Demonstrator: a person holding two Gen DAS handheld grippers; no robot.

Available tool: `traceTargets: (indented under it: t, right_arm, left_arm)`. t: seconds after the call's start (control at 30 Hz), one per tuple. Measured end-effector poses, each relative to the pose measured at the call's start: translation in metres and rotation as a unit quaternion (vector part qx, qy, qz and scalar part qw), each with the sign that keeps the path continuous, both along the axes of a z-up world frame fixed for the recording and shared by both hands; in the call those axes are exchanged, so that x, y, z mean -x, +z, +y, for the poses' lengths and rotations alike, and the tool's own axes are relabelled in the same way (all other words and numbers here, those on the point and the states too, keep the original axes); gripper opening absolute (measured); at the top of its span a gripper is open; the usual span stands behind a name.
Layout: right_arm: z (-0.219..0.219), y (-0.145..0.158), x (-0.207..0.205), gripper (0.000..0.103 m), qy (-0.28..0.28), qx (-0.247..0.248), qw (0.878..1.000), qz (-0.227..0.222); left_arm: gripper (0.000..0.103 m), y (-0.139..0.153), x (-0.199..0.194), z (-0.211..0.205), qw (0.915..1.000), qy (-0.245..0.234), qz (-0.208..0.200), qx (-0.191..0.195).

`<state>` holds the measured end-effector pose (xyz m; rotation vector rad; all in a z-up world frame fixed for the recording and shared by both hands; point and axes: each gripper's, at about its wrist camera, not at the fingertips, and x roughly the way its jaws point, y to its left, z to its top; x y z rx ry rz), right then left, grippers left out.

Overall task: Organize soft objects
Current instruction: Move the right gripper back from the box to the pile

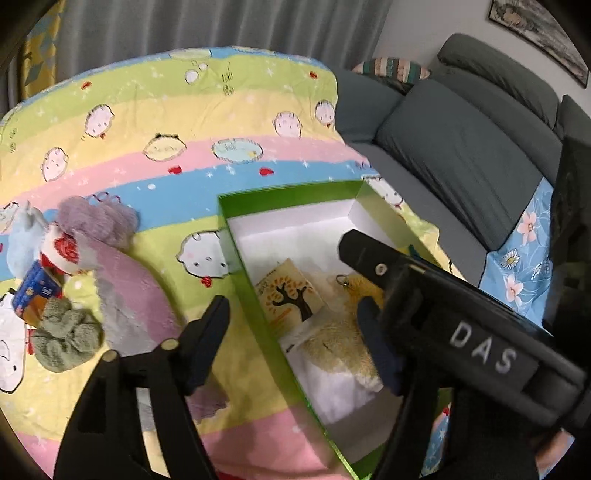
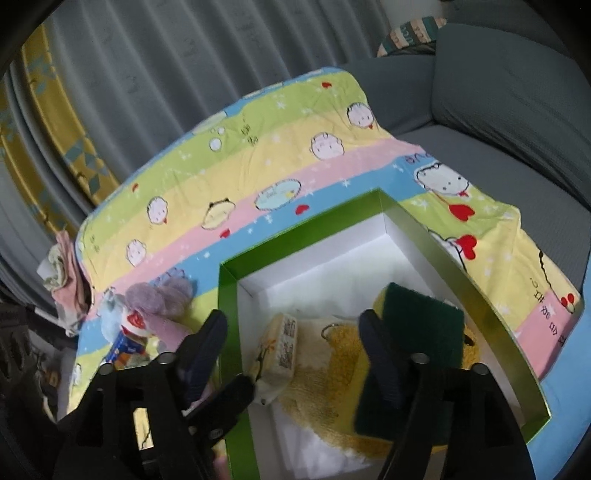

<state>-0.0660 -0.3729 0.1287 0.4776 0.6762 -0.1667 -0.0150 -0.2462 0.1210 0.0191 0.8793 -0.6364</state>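
Both tongs (image 1: 291, 339) (image 2: 295, 350) spread, green box (image 2: 229, 295) holding sponge (image 2: 413, 332), yellow towel (image 2: 332, 369)

**Box on the quilt, loose pile to its left**

The open box (image 1: 236, 236) sits on the quilt (image 1: 155, 122), toward its right side, with the sofa (image 1: 461, 155) beyond the quilt's right edge and curtains (image 1: 184, 22) behind. Inside the box a tissue pack (image 1: 290, 295) lies at the left wall, on a fluffy towel (image 2: 325, 387); a scouring sponge (image 2: 410, 332) rests on the towel to the right. Left of the box, on the quilt, lie a knitted scrunchie (image 1: 66, 343), a plush toy (image 1: 66, 251) and a fluffy ball (image 1: 96, 218) behind it.
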Motion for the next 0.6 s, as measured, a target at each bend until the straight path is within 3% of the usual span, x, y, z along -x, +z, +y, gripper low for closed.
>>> traceTargets:
  t: [0.07,0.2,0.3,0.4,0.6]
  right_arm:
    - [0.001,0.004,0.003,0.085,-0.004,0.001,1.000,-0.010]
    - [0.003,0.007,0.007,0.090,-0.008,-0.002,1.000,-0.019]
    - [0.010,0.007,0.007,0.090,-0.010,0.007,1.000,-0.018]
    - [0.018,0.006,0.006,0.091,-0.006,0.013,1.000,-0.015]
    - [0.049,0.008,0.002,0.091,0.017,0.045,0.999,-0.010]
  left_arm:
    - [0.090,0.007,0.004,0.010,0.9999,0.005,-0.011,0.005]
    - [0.090,0.017,0.009,0.029,0.9992,0.023,-0.030,0.007]
    - [0.090,0.020,0.011,0.049,0.9988,0.040,-0.021,0.019]
    - [0.103,0.021,0.015,0.069,0.9983,0.050,-0.018,0.025]
    - [0.102,0.012,0.019,0.132,0.9933,0.112,-0.026,0.013]
